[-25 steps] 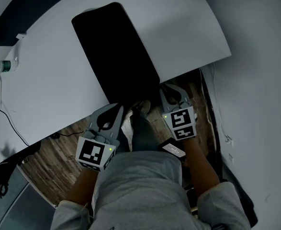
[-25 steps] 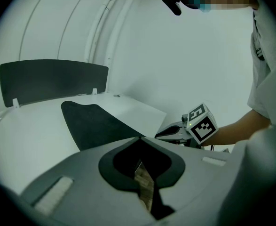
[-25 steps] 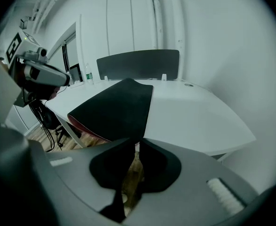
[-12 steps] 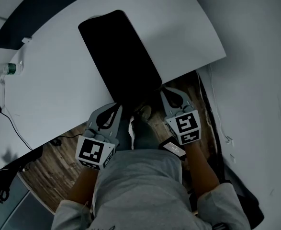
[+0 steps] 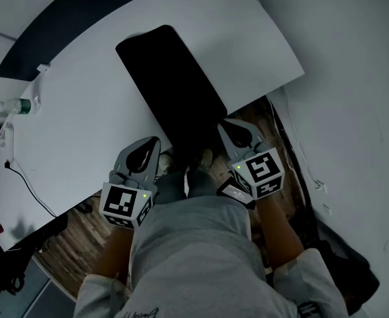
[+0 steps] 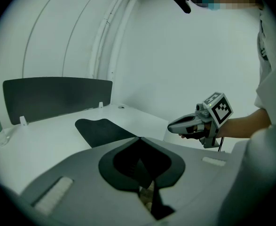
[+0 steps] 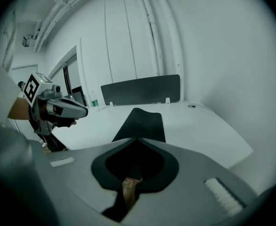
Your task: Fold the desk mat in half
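A long black desk mat (image 5: pixel 171 85) lies flat on the white table (image 5: pixel 81 124), running from the near edge toward the far left. It also shows ahead of both sets of jaws, as the mat (image 6: pixel 100 130) and the mat (image 7: pixel 145 124). My right gripper (image 5: pixel 223 124) is shut with its tips on the mat's near right corner at the table edge. My left gripper (image 5: pixel 156 142) is shut too, its tips beside the near left corner. Nothing shows between the left jaws. The right gripper (image 6: pixel 169 127) and the left gripper (image 7: pixel 85 111) each appear in the other's view.
A dark upright panel (image 6: pixel 58 98) stands along the table's far edge. A plastic bottle (image 5: pixel 18 105) is at the far left. A cable (image 5: pixel 28 187) trails over the table's left side. My legs and shoes (image 5: pixel 187 177) are between the grippers, above a wooden floor (image 5: pixel 68 237).
The right gripper's jaws have closed at the mat's near right corner. The left gripper has shifted left toward the near left corner. The mat still lies flat.
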The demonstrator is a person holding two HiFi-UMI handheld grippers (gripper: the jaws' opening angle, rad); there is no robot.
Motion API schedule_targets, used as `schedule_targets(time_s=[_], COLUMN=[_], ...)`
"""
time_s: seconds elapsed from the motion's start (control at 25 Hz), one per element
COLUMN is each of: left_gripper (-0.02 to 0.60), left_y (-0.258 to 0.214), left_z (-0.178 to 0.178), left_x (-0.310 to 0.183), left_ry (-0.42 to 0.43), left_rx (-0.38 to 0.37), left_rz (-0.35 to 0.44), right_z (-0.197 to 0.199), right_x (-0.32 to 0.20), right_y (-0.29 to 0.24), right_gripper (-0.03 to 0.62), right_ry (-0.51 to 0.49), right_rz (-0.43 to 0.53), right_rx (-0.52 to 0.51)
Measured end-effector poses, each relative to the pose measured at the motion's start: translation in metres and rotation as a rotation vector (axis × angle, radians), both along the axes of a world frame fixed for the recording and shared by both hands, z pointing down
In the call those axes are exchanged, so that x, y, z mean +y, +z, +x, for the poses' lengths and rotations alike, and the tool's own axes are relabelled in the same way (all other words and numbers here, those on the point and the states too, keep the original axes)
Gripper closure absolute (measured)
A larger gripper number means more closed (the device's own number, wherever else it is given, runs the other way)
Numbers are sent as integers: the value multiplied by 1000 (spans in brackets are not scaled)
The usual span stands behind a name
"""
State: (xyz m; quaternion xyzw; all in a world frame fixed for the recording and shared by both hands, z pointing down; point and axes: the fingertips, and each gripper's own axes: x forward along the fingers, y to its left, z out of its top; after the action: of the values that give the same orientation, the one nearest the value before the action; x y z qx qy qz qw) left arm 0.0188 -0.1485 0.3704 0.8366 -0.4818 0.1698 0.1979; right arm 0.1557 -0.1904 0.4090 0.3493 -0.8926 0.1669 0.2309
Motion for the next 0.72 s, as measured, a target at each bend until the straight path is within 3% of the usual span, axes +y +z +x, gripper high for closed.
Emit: schedule_targets(time_s=[0.72], left_gripper=[563], left_y=[-41], left_z=[-21], left_x=[7], left_ry=[1], left_rx=[32], left_rz=[53], right_z=[-30], right_x=[13], right_y=[-52], right_gripper=[589], right_ry=[-20], right_rz=[20], right_rx=[-39])
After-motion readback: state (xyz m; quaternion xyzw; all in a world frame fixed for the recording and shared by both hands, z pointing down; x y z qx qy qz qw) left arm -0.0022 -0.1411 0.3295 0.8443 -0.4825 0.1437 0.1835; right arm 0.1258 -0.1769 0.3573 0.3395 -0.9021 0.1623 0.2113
